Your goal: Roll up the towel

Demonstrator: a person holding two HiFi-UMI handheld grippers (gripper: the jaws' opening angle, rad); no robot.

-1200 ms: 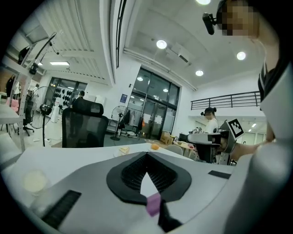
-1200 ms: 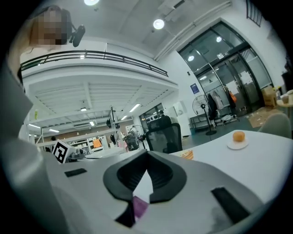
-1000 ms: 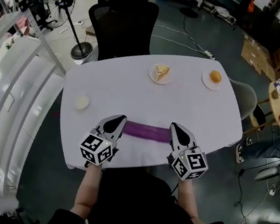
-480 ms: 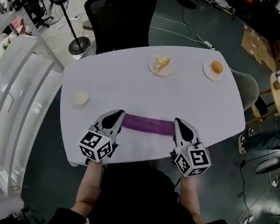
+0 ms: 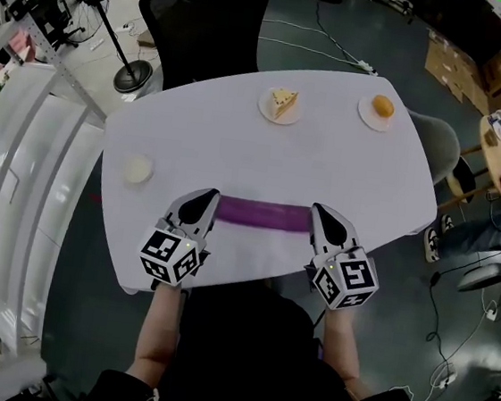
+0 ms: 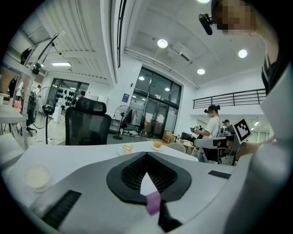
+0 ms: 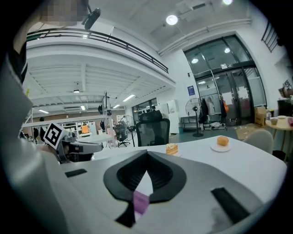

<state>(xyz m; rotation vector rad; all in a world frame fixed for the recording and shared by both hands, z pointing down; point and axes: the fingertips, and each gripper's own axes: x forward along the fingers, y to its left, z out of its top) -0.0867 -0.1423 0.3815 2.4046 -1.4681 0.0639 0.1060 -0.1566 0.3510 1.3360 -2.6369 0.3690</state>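
Your left hand-held gripper (image 5: 209,202) sits at the lower left of the white tabletop (image 5: 264,156) in the head view. Your right hand-held gripper (image 5: 320,215) sits at the lower right, level with it. Between them lies the towel (image 5: 262,213), a purple one, rolled into a narrow strip. It runs straight across the frame from one set of jaws to the other, close to the near edge of the tabletop.

In the left gripper view, the jaws are pressed together with a purple bit of the towel's end caught between them. The right gripper view shows the same thing: jaws closed, pinching the other end of the towel. So you hold the strip at both ends, and it lies flat on the tabletop along its length.

Well apart from the towel, near the far edge of the tabletop, a plate with a slice of cake (image 5: 281,104) stands at top centre. A plate with an orange bun (image 5: 382,107) stands to its right. A small pale round dish (image 5: 137,170) rests alone at the left side of the tabletop, above and to the left of your left hand-held gripper.

A black office chair (image 5: 208,19) stands beyond the far edge, at the top of the frame. A standing fan (image 5: 116,36) is in the upper left, and cardboard boxes (image 5: 463,67) are in the upper right.
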